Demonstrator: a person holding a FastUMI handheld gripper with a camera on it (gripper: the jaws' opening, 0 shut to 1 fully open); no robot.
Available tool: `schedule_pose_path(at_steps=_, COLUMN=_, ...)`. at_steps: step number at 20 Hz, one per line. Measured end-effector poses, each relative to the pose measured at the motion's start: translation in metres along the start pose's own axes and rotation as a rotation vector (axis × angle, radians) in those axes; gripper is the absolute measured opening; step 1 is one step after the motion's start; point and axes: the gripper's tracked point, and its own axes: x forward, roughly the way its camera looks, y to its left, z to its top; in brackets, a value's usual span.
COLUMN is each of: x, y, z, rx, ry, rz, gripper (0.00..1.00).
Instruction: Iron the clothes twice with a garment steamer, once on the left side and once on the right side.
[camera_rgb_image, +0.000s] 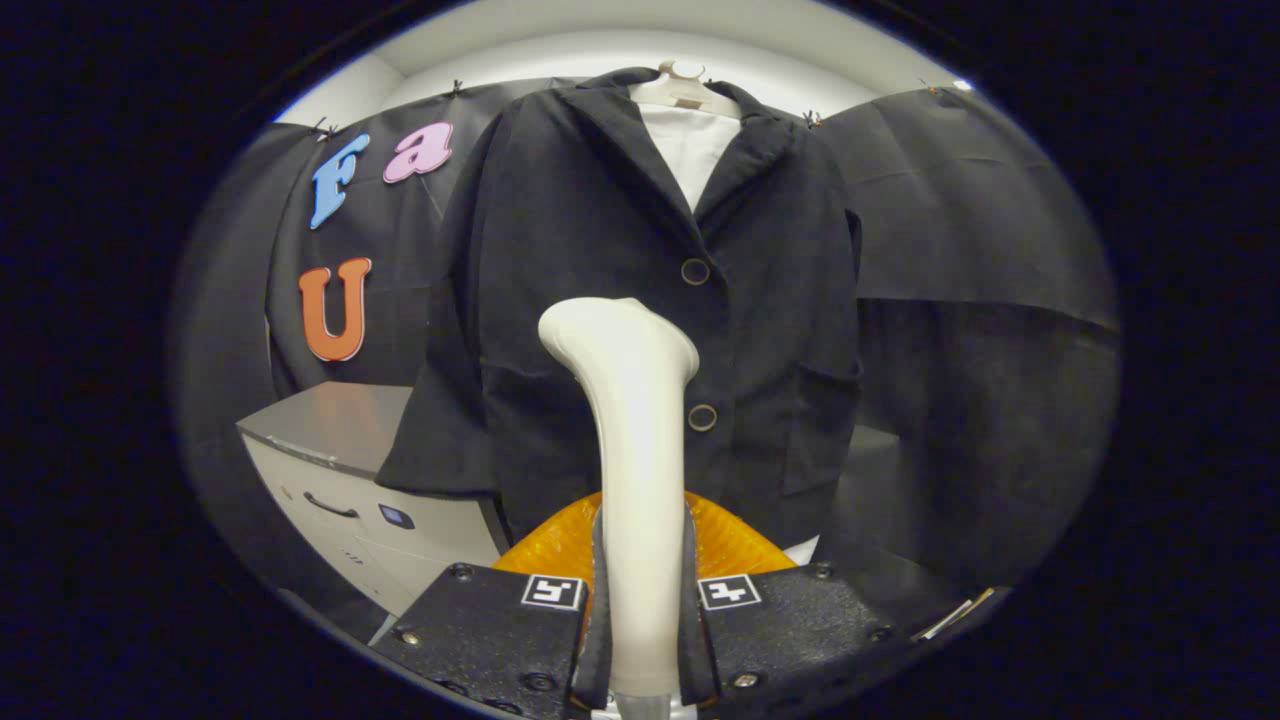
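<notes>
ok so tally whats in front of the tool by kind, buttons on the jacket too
jacket: 1
jacket buttons: 2
hanger: 1
white shirt: 1
garment steamer, held between the tool's fingers: 1
grey cabinet: 1
orange object behind the steamer: 1
total: 8

The gripper (640, 640) shows as 2 broad, flat-topped blocks with a rough, grainy surface, one on each side of a narrow central gap. Each block carries 1 small square white-bordered marker with a black pattern at its inner upper corner. Round screw heads sit near the corners and along the lower edges of both blocks.
</notes>
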Motion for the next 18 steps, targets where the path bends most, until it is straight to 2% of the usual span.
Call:
schedule_pose_path(at_steps=12, x=-0.005, y=-0.001, z=-0.129, rx=-0.032, ry=0.167, rz=-0.038, gripper=0.29)
schedule_pose_path(at_steps=18, x=-0.003, y=0.007, z=-0.165, rx=-0.056, ry=0.214, rz=-0.051, gripper=0.29)
